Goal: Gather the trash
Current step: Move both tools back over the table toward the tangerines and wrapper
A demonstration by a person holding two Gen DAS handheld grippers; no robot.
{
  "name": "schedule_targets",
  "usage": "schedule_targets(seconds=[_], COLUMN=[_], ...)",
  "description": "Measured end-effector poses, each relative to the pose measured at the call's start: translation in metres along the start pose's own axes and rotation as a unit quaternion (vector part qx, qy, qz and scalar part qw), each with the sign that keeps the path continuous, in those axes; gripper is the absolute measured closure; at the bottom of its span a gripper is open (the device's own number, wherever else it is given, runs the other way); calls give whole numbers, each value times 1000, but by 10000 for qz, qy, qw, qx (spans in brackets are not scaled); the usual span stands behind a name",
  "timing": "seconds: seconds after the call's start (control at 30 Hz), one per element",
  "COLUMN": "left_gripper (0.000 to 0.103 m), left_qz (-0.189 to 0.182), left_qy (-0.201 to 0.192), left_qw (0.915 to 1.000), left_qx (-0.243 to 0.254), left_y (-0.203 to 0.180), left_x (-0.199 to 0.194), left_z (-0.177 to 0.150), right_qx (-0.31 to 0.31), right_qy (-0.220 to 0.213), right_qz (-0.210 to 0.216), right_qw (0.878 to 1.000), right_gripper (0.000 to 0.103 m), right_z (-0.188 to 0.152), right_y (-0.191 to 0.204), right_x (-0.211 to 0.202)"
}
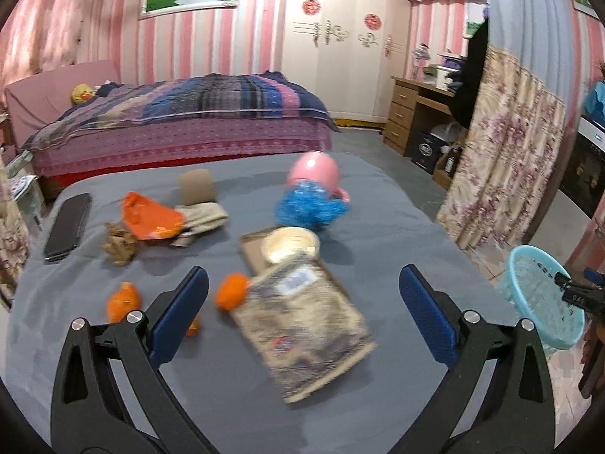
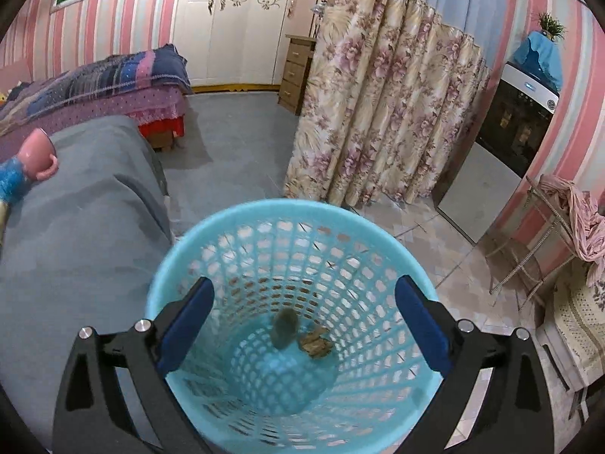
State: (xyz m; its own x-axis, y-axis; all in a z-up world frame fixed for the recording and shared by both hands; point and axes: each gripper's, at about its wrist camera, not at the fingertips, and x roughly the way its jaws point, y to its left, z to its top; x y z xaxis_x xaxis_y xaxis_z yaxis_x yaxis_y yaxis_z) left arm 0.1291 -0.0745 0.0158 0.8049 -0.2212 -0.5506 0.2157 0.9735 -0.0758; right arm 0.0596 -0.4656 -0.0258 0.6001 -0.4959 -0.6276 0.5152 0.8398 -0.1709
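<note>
Left gripper [image 1: 302, 302] spread wide above the grey table [image 1: 397, 227], holding nothing. Right gripper [image 2: 302, 317] likewise agape over the blue basket [image 2: 378, 234], right of the table; two scraps [image 2: 298, 335] at its bottom. On the table: patterned packet [image 1: 306, 325] with a white label (too blurred to read), three orange bits [image 1: 123, 300], one orange wrapper [image 1: 147, 215], one pink mug [image 1: 314, 170].

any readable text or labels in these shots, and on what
None reads clearly.
Flat printed packet: white label and logo, blurred.
Black box under the desk: round emblem, too small.
Wardrobe: red round paper signs, characters not legible.
Black appliance: small badge, too small.
Right gripper: white marking, unclear.
</note>
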Motion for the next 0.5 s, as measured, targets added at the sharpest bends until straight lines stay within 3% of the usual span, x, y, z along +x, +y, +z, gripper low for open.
schedule_targets(seconds=[0.2, 0.5], left_gripper=[5, 5], left_qz=[317, 771], left_qy=[-21, 248], left_qw=[9992, 9949], left_qx=[-236, -608], left_y=[55, 128], left_x=[-12, -12], left_z=[-4, -29], right_qx=[31, -544], right_qy=[-286, -465], right_qz=[455, 1228], right_qw=[9986, 9899], right_gripper=[6, 6], right_z=[9, 18], right_y=[43, 153], right_x=[-23, -44])
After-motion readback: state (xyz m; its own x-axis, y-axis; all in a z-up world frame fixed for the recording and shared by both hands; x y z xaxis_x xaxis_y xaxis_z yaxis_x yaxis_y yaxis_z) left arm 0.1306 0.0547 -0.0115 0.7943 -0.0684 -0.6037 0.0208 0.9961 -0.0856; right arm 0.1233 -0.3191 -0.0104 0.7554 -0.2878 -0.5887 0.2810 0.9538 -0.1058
